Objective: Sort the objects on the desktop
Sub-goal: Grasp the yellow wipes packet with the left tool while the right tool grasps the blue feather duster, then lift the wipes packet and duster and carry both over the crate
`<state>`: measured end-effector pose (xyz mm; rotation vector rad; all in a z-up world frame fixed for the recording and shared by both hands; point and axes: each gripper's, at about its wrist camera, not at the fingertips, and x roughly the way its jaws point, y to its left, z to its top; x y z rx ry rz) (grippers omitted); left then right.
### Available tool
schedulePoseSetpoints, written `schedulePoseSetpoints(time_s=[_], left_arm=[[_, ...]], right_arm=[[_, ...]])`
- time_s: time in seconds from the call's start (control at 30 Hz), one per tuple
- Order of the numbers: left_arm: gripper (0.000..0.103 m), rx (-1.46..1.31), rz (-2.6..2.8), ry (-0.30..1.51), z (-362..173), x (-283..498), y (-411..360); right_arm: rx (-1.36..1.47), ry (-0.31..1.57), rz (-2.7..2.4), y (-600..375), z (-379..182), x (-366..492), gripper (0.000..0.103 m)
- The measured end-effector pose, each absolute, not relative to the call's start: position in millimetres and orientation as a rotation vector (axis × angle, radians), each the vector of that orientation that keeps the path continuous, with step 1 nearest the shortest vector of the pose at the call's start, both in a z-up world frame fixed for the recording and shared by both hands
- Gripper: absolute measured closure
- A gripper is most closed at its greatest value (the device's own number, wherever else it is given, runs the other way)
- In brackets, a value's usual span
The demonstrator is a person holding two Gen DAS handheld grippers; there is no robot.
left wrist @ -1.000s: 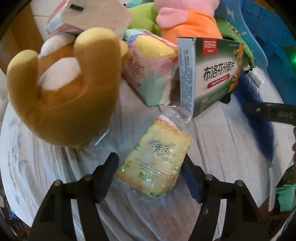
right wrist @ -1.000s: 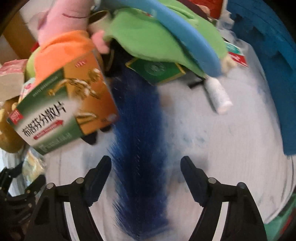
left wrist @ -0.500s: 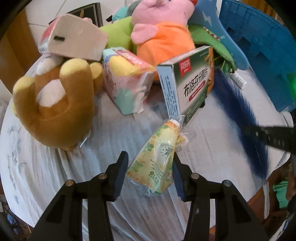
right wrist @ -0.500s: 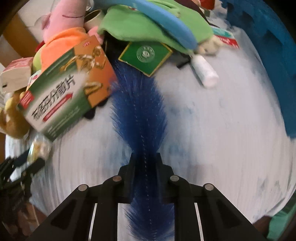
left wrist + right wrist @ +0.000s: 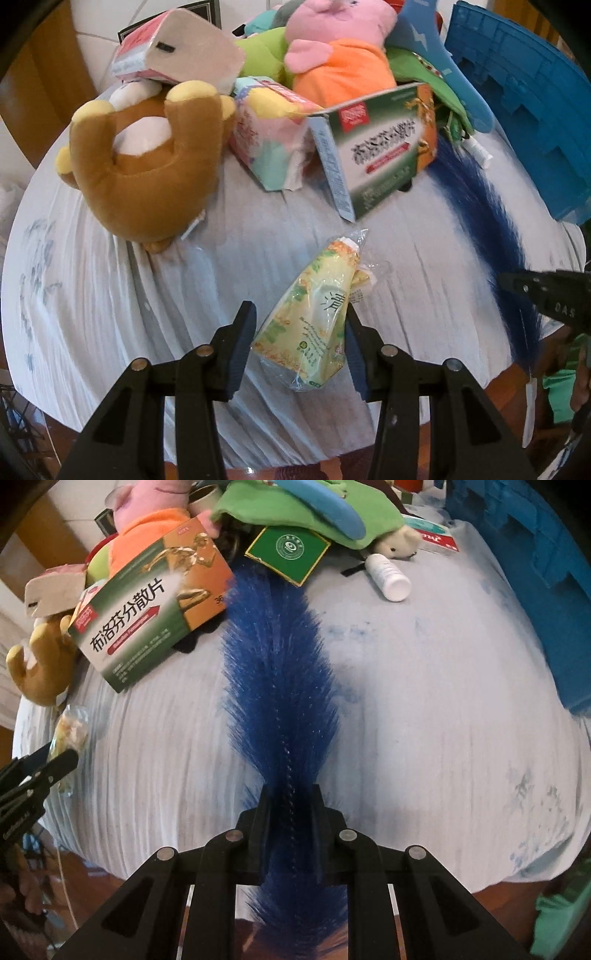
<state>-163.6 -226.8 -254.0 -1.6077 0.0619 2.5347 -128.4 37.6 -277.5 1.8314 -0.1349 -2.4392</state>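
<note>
Left gripper [image 5: 300,334] clamps yellow tissue pack [image 5: 312,330], lower centre; right gripper [image 5: 290,814] pinched on blue feather duster [image 5: 281,672], centre frame.

My left tool [image 5: 299,332] has the tissue packet [image 5: 314,325] between its fingers, above the desk [image 5: 110,295]. Bear toy [image 5: 147,166] sits far left, medicine box [image 5: 380,144] ahead, leaning on the pile. My right tool [image 5: 290,805] sits around the duster [image 5: 280,664], which runs forward toward the pile; small bottle [image 5: 388,576] lies right of it.
</note>
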Motion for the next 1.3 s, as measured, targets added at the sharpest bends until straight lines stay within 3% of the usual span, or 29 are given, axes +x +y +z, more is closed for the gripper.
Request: schedulePoseSetpoints(time_s=[0.2,0.6,0.8,1.3], left_arm=[[0.058,-1.568,2.549,0.135,-247,-150,-193],[0.058,-1.364,2.450,0.296,-223,-111,-140],[0.058,-1.196,2.428,0.324,-176,-88,-120],[0.058,-0.703,2.332,0.327,0,-88,33]], right_arm=[[1.783,-0.014,-2.493,27,-280,-127,0.085],[1.769,-0.164,-2.642,42,-237,-28,0.088],[1.668,-0.210,-2.807,59,-193,-41,0.088],[1.350,-0.063,-3.392,158,14,7,0.088]])
